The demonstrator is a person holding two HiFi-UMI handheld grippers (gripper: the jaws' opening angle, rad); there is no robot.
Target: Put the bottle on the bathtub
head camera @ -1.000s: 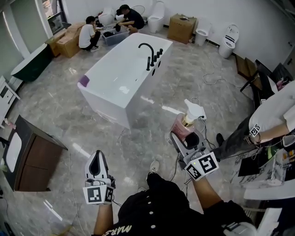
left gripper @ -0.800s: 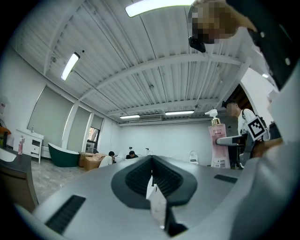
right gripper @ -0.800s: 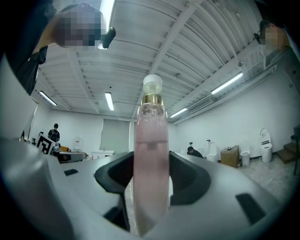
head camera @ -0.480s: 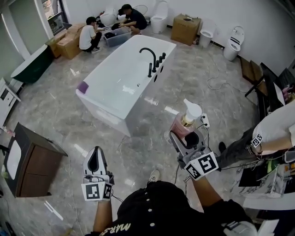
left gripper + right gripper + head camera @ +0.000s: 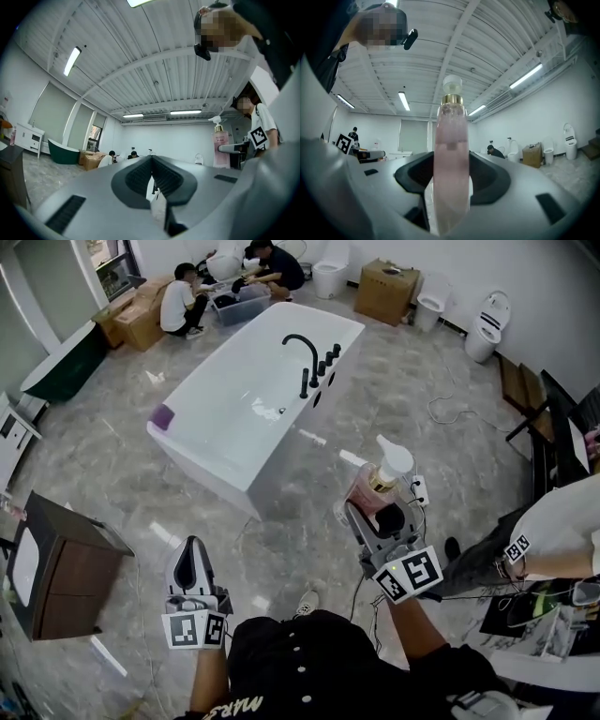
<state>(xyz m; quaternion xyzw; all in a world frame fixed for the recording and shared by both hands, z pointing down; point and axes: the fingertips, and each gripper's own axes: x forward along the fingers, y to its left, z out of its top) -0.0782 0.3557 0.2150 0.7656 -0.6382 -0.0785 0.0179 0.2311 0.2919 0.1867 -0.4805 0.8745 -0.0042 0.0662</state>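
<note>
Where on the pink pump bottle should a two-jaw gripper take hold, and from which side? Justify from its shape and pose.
Grip the lower body of the bottle, coming in level from the side, as the right gripper does. The bottle stands upright and its tall, straight sides suit two pads; the white pump head is narrow and would probably give.

One white bathtub, one green bathtub far left, one pink bottle, two grippers, left gripper and right gripper, one black tap, two people far back, one brown cabinet near left
</note>
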